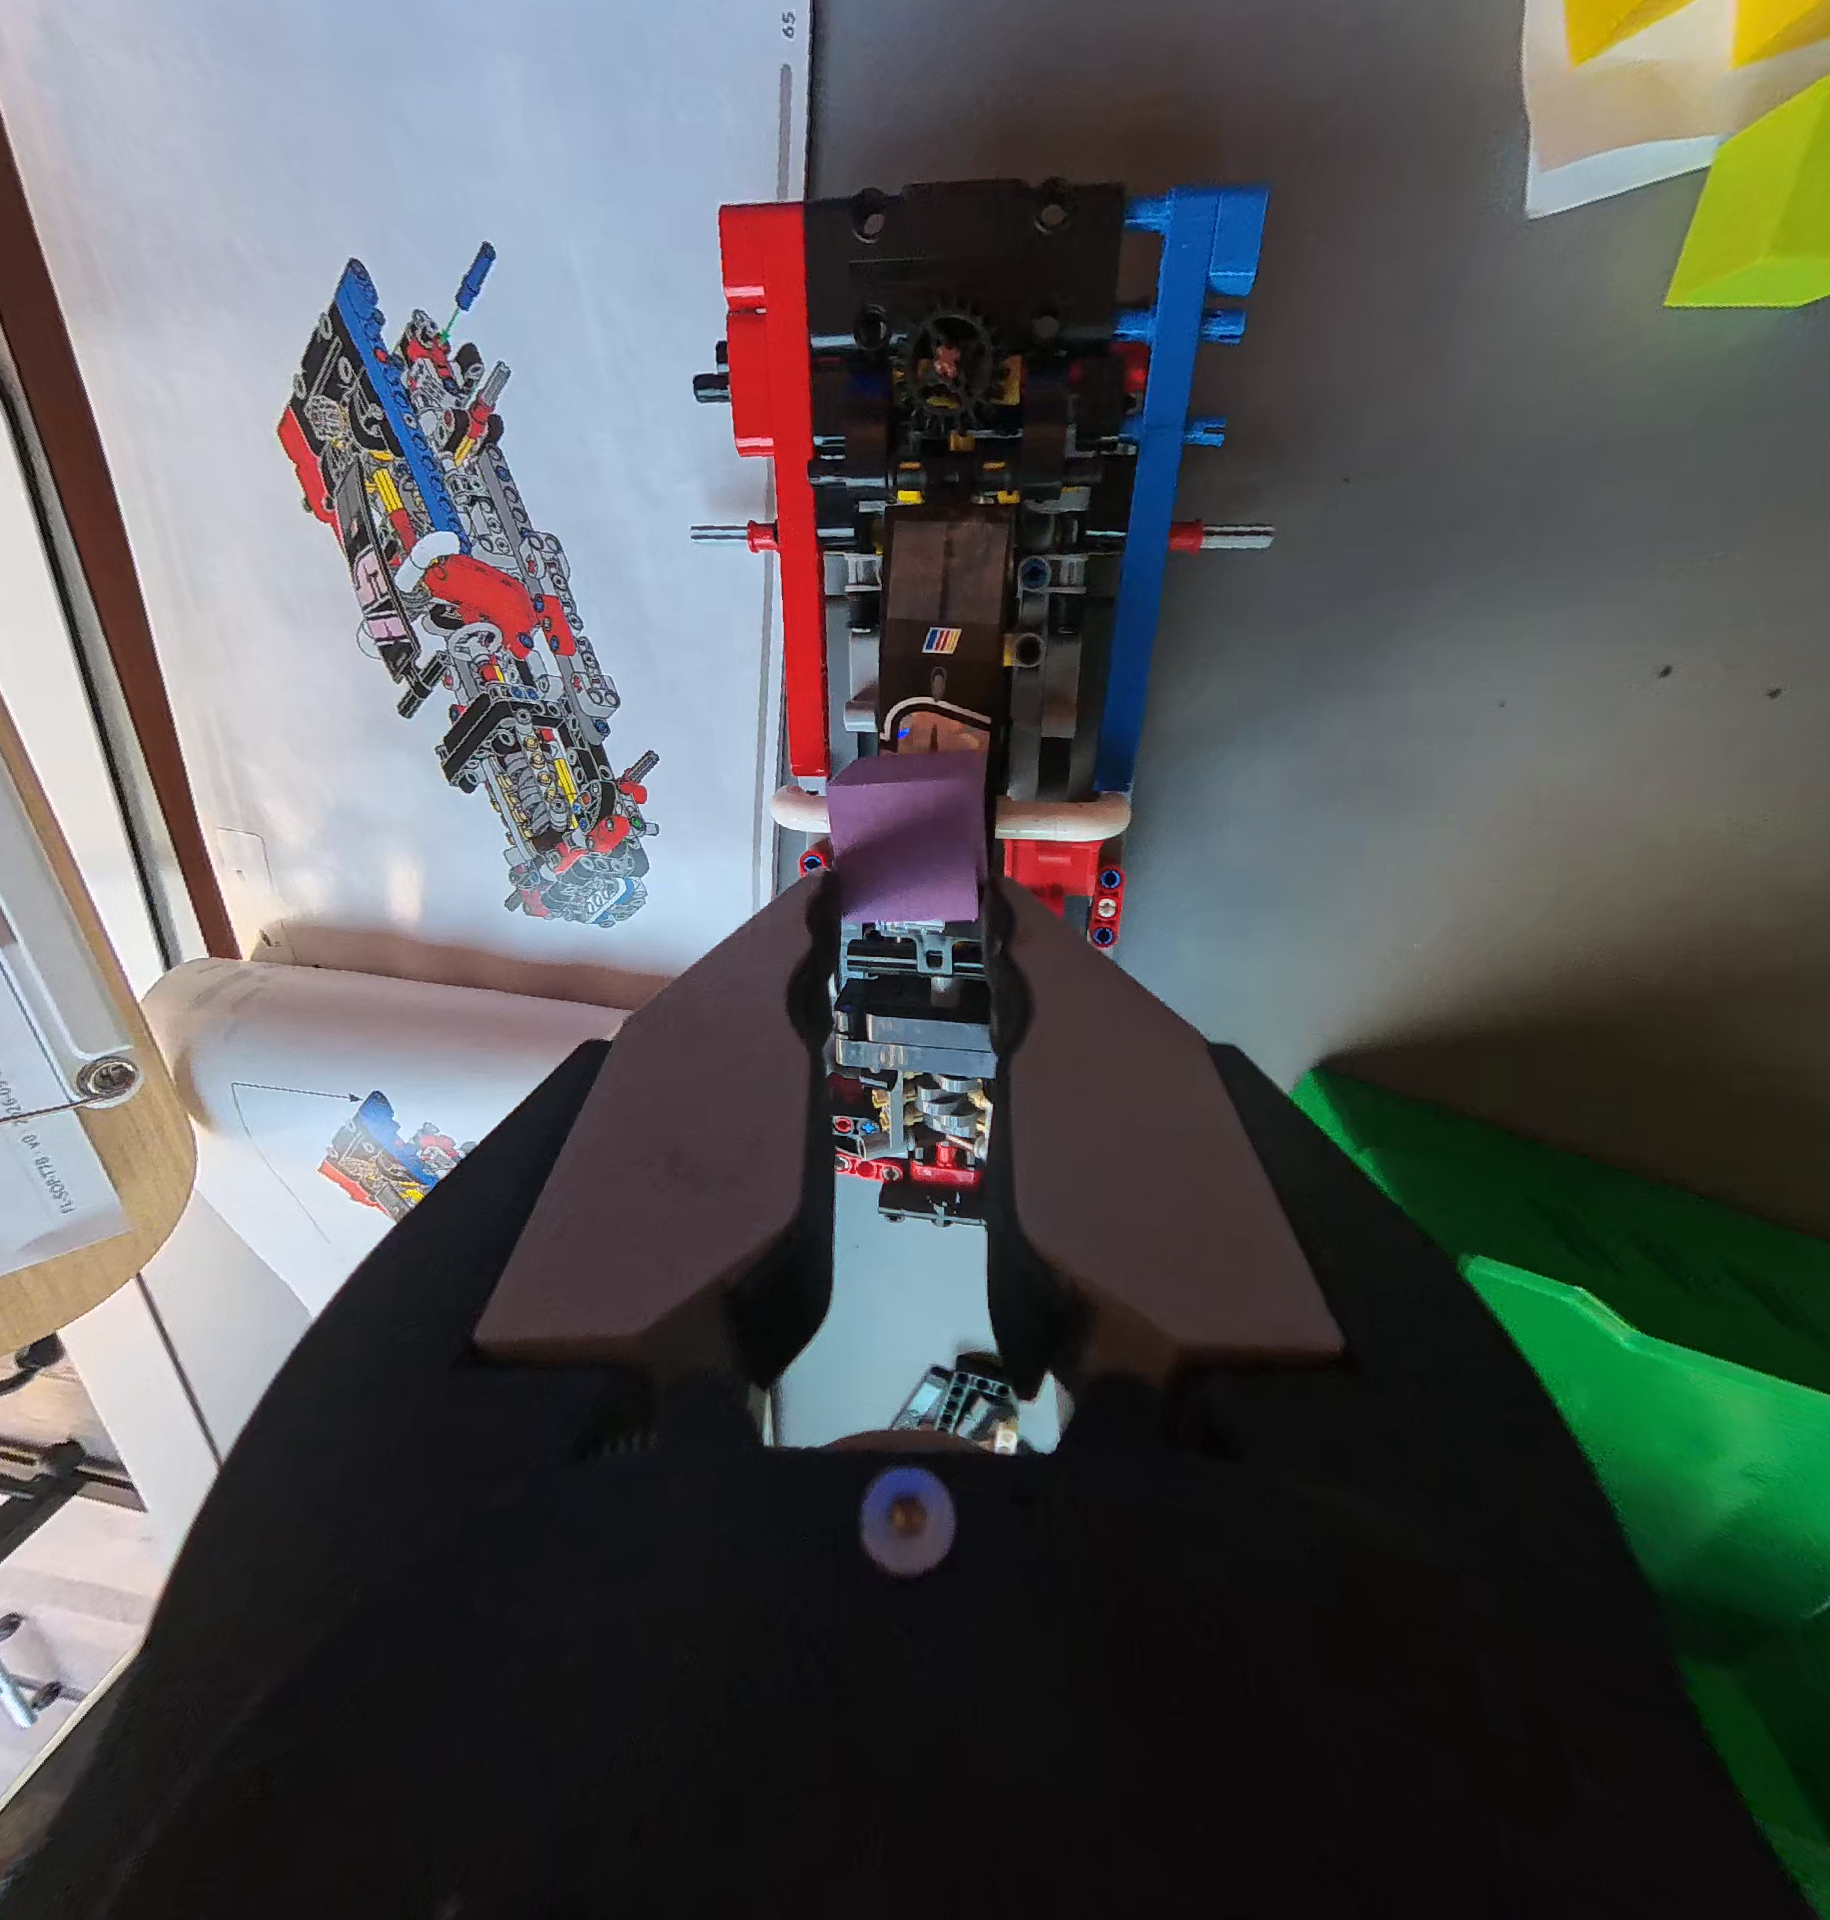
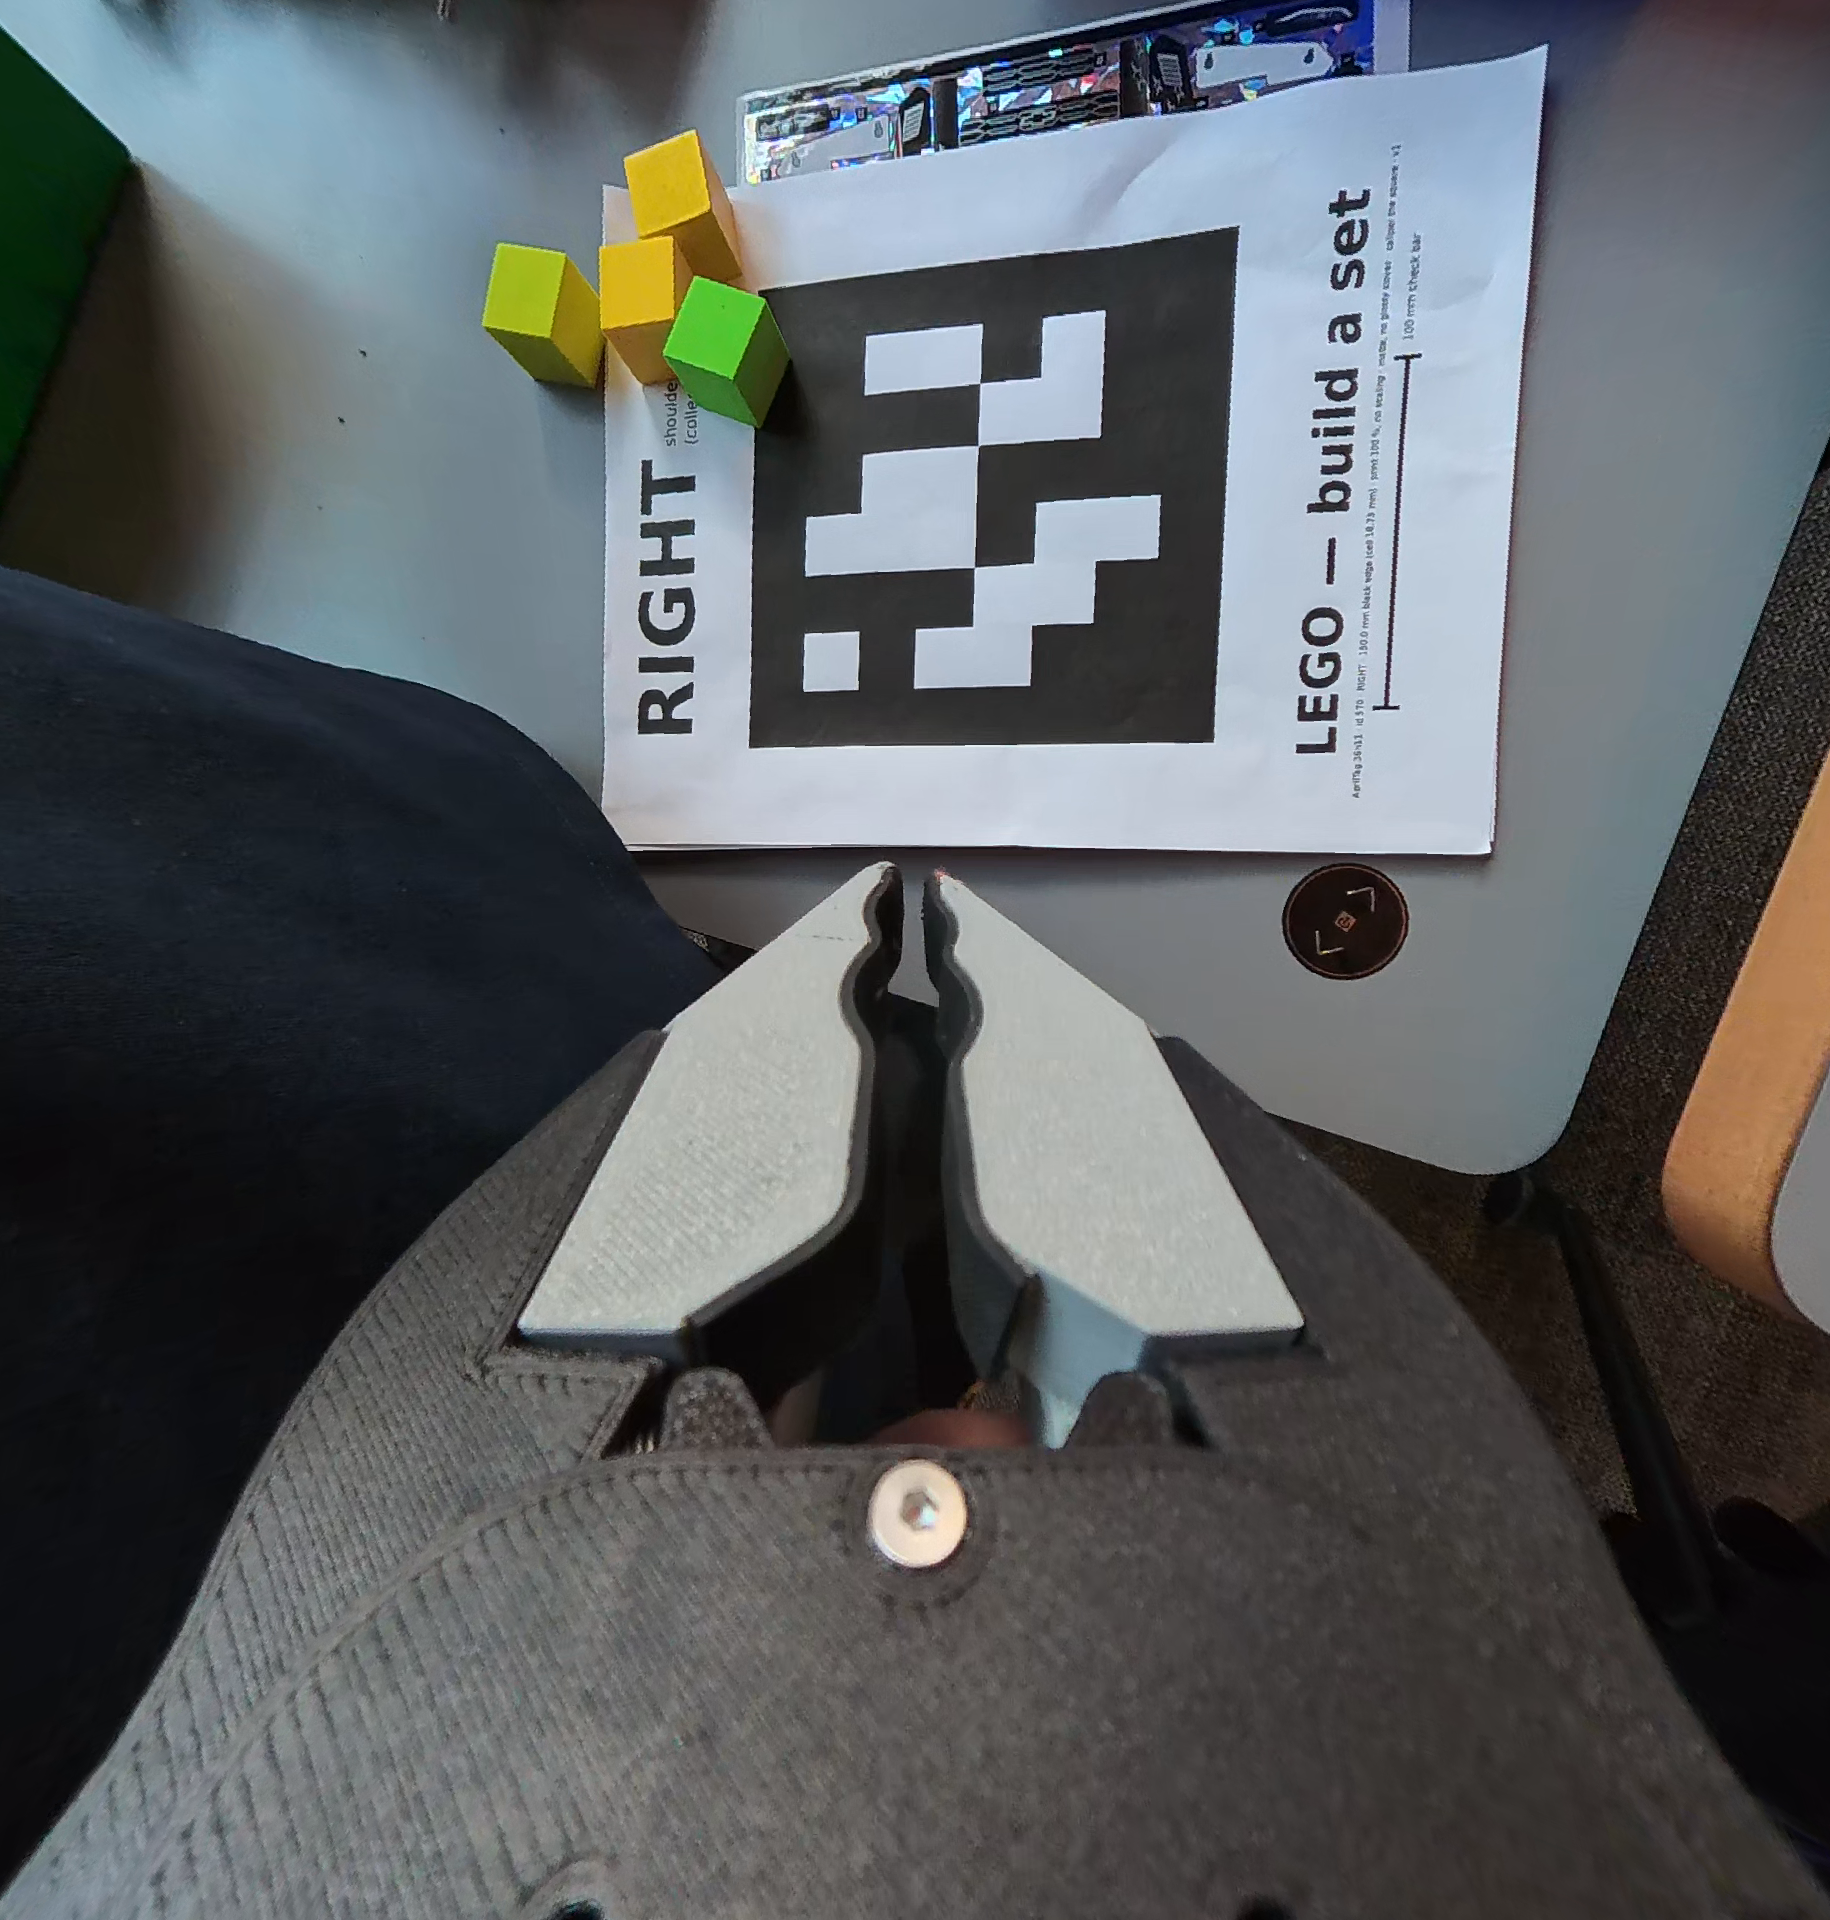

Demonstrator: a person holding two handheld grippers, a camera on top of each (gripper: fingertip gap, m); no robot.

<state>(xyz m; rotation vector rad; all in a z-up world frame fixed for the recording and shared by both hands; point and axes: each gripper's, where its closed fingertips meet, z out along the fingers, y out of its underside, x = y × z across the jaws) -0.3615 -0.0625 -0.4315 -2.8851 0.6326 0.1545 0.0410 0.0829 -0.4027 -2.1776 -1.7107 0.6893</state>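
Fingertips of my left gripper (image 1: 911, 902) clamp a purple cube (image 1: 906, 842) above the red-and-blue brick-built vehicle chassis (image 1: 978, 499); my right gripper (image 2: 913, 883) is clenched, bare, near the white printed marker sheet (image 2: 1056, 790).

- The purple block (image 1: 906, 836) covers the brick model's (image 1: 978, 436) middle at its near end; the left gripper's (image 1: 909, 902) fingers hide the block's lower corners, so pad contact there is hard to judge.
- The model's nearest section shows only through the slot between the fingers.
- At 1 o'clock, a lime block (image 1: 1784, 197) and yellow blocks (image 1: 1659, 26) are cut by the edge.
- At 4 o'clock, the green bin (image 1: 1659, 1434) runs out of frame.
- In the right wrist view, the shiny printed sheet (image 2: 1056, 78) at 12 o'clock lies mostly under the marker sheet (image 2: 1056, 790).
- Dark fabric (image 2: 215, 935) at 9 o'clock covers the table (image 2: 371, 499) edge.
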